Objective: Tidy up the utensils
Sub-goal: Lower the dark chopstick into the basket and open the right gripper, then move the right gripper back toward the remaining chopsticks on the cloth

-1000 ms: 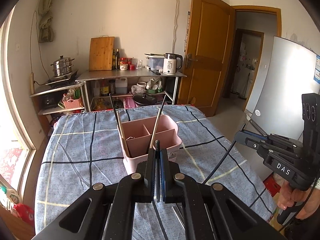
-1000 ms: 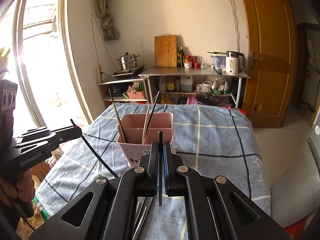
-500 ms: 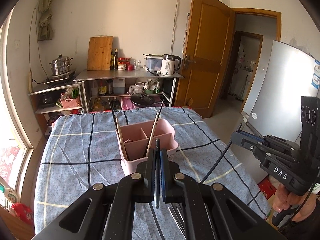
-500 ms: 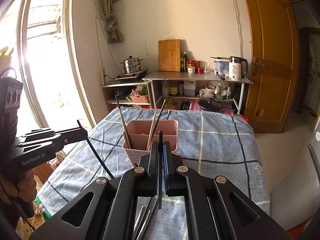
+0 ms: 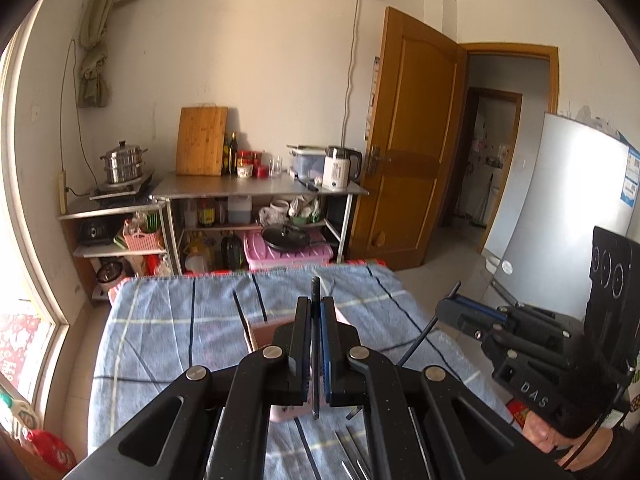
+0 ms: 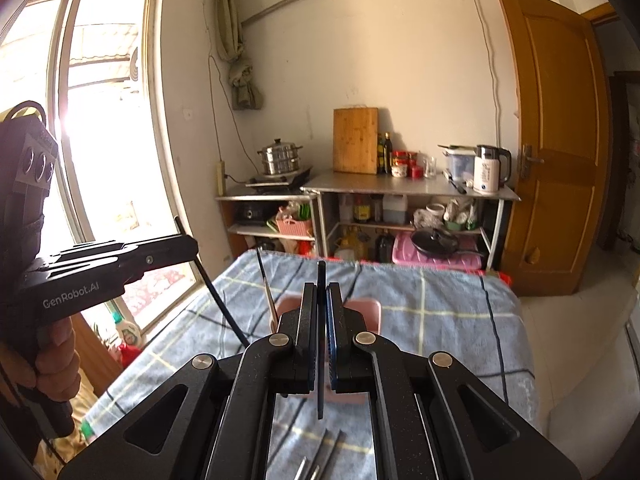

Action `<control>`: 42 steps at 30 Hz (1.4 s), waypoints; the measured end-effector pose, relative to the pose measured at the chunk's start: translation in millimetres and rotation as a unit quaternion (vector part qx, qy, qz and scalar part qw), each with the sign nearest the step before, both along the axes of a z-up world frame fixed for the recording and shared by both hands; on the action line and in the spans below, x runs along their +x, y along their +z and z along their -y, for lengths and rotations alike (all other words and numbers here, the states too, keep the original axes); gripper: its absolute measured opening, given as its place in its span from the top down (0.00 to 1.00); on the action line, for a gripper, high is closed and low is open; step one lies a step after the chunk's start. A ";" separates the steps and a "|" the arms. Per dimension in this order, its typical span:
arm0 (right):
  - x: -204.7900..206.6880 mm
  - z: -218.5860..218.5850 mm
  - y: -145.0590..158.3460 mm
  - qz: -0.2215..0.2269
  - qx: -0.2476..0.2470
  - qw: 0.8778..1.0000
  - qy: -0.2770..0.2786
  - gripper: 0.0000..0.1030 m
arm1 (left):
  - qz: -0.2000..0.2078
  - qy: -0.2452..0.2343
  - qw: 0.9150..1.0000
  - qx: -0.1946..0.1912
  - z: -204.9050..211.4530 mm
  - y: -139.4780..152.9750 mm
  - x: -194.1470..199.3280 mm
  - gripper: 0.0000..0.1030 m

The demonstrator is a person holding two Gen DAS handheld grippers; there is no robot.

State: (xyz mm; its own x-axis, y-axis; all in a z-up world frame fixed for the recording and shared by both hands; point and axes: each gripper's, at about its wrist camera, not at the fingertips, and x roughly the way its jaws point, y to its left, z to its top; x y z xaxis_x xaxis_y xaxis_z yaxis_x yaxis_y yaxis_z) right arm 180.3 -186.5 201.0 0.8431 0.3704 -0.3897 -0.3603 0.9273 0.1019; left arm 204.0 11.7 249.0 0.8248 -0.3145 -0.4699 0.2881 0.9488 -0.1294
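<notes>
Gripping one black chopstick [image 5: 315, 344] in my left gripper [image 5: 316, 312], I am clamping it upright between the pads so that its tip is sticking out above them. My right gripper [image 6: 321, 300] is clenching a second black chopstick [image 6: 321, 340] the same way, its lower end hanging down below the pads.

Behind both grippers the pink utensil holder [image 6: 370, 310] is sitting on the blue checked tablecloth [image 5: 160, 320], and my own fingers are hiding most of it from each camera. A pale chopstick with a dark top [image 6: 266, 288] is leaning out of the holder's left side. Nearer to me than the holder, a few metal utensils [image 6: 328, 448] are lying flat on the cloth, mostly covered by the gripper bodies, so I cannot tell what kind they are.

Beyond the holder, past the far edge of the table, a steel shelf unit [image 5: 260, 188] is standing against the wall, carrying a wooden cutting board [image 5: 202, 140], a white kettle [image 5: 340, 168] and jars. Left of it a steamer pot [image 5: 120, 162] is resting on a lower rack. Right of the holder a wooden door [image 5: 416, 140] is standing open.
</notes>
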 end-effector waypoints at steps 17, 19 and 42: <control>49.0 -22.7 16.0 0.032 0.017 0.999 0.005 0.96 | 0.014 0.023 1.000 -0.002 -21.8 1.1 55.7 0.96; 55.8 -25.1 10.7 0.028 0.016 0.999 0.007 0.96 | 0.005 0.025 1.000 -0.003 -23.3 -8.2 62.9 0.96; 96.3 -28.7 -68.0 -0.064 0.003 0.998 0.006 0.96 | -0.086 0.030 0.996 -0.003 -30.5 -102.2 99.6 0.96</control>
